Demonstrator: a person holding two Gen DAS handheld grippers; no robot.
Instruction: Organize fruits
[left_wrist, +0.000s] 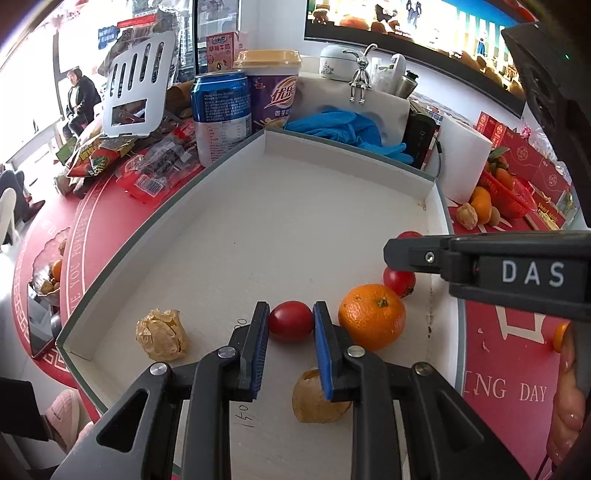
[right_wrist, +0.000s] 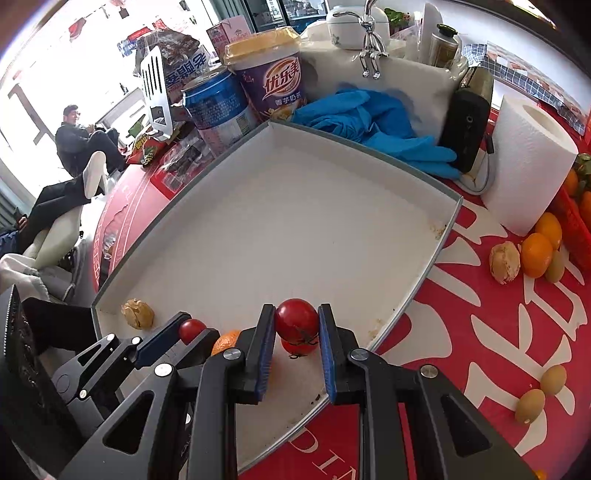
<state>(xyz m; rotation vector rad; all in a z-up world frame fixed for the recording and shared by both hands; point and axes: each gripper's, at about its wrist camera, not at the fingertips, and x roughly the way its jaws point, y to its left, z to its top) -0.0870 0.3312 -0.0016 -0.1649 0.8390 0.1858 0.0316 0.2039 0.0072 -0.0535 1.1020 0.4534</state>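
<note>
Left gripper (left_wrist: 290, 320) around cherry tomato (left_wrist: 290, 320)

On my right gripper's black body (left_wrist: 532, 275) I read the white letters "DAS". The red tablecloth (left_wrist: 495, 354) beside my shallow white cardboard tray (left_wrist: 295, 236) carries white lettering: "NG DAY" at one side, "YOU FOREVER" curving along the other. The purple drink cup with a yellow lid (right_wrist: 275, 79) shows "优乐美". Handwritten on the tray floor are digits that look like "150".
</note>
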